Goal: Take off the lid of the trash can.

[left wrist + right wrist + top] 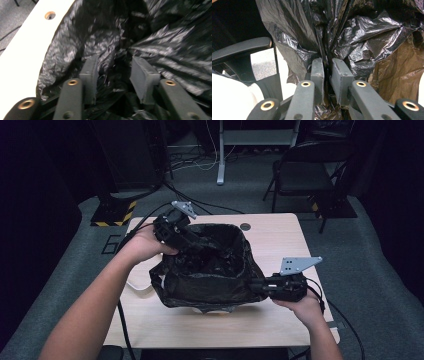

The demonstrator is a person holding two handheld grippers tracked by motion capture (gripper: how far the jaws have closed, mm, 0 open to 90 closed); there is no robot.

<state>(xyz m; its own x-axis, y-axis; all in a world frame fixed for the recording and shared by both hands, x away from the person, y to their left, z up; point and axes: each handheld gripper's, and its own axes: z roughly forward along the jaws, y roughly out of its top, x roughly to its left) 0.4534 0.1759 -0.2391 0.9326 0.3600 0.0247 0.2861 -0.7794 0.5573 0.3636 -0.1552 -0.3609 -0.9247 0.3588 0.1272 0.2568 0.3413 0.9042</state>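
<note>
Crinkled black plastic bin bag (207, 270) sits mid-table on the pale wooden tabletop (280, 245), its mouth gaping upward. My right gripper (257, 286) has its jaws pinched tight on a fold of the bag's near right edge, film squeezed between the pads (318, 75). My left gripper (192, 241) reaches over the far left rim into the opening; its jaws stand apart, loose film bunched between them, pads (90, 75) not pressing on it. A round cable hole (245, 226) lies just behind the bag.
</note>
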